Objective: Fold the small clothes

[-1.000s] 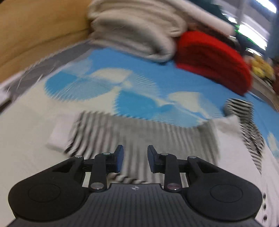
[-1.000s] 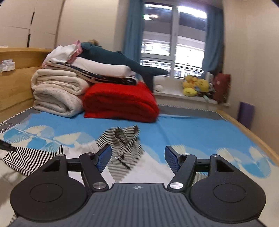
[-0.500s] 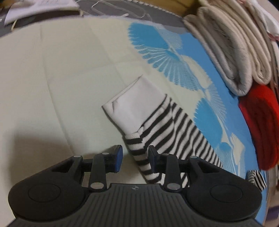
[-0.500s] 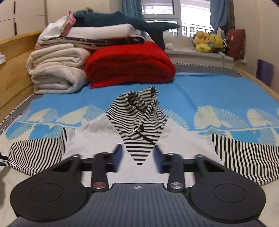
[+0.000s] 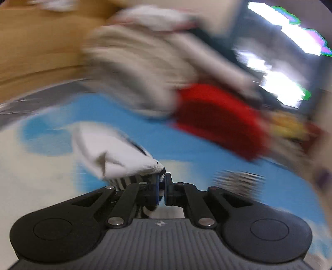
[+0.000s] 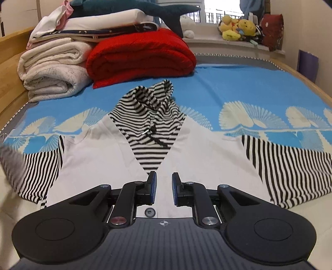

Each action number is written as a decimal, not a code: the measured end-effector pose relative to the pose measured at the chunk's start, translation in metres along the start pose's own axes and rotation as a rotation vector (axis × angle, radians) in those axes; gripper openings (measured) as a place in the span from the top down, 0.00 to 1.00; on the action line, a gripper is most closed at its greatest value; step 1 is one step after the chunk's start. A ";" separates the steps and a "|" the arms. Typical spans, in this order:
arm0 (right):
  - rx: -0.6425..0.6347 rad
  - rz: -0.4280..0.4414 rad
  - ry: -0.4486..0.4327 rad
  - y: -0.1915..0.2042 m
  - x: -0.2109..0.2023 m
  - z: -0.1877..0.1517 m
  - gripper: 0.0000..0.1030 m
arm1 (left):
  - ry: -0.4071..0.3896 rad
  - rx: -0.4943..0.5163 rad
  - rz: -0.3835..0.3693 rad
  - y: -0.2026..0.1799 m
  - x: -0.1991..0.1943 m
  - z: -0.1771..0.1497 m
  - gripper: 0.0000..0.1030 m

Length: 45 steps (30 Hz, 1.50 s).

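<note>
red blanket, cream blankets, plush shark, yellow toys

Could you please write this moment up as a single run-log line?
left hand-held gripper: shut on sleeve cuff, lifted | right hand-held gripper: open over hoodie front | hoodie: flat on bed

Knit striped hoodie w/ ribbed cuff, fleecy red blanket, matt blk plastic fingers

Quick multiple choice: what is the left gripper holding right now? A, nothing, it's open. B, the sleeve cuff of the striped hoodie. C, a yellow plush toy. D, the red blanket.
B: the left gripper is shut on the white cuff at the end of the striped sleeve, lifted off the bed.
</note>
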State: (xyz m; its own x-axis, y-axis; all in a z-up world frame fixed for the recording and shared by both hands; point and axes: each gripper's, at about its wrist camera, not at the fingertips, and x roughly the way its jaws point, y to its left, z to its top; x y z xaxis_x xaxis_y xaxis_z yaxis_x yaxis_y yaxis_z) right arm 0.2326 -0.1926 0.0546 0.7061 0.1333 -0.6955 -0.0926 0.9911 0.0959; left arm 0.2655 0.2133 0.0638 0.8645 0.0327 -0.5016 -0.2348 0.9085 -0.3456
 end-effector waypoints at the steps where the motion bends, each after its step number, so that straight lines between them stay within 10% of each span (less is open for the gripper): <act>1: 0.008 0.003 0.008 -0.001 0.002 -0.002 0.84 | 0.050 0.007 -0.120 -0.023 -0.001 -0.009 0.91; 4: 0.034 0.000 0.033 -0.007 0.009 -0.005 0.84 | 0.298 0.021 -0.452 -0.070 0.012 -0.036 0.69; 14: 0.305 0.037 0.151 -0.046 0.051 -0.013 0.63 | 0.336 0.123 0.009 -0.025 0.037 -0.038 0.69; 28: 0.820 0.185 0.337 -0.080 0.152 -0.025 0.63 | 0.397 0.136 0.032 -0.023 0.058 -0.038 0.69; 30: 0.835 0.178 0.301 -0.082 0.155 -0.022 0.96 | 0.403 0.149 0.033 -0.024 0.061 -0.039 0.69; 35: 0.562 0.205 -0.047 -0.060 0.086 0.028 0.96 | 0.410 0.158 0.042 -0.023 0.067 -0.040 0.69; 38: 0.423 0.097 -0.194 -0.059 0.051 0.038 0.96 | 0.438 0.178 0.040 -0.027 0.072 -0.049 0.69; 42: 0.447 -0.254 0.091 -0.099 0.089 0.017 0.91 | 0.498 0.221 0.013 -0.037 0.079 -0.068 0.69; 45: 0.542 -0.317 0.081 -0.124 0.082 0.011 0.91 | 0.552 0.227 -0.025 -0.043 0.085 -0.085 0.69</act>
State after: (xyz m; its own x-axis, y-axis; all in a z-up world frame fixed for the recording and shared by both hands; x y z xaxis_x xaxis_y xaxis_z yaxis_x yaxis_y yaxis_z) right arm 0.3099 -0.3048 -0.0064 0.5835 -0.1453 -0.7990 0.4958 0.8430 0.2088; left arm 0.3118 0.1417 -0.0314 0.4957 -0.1554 -0.8545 -0.0641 0.9746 -0.2144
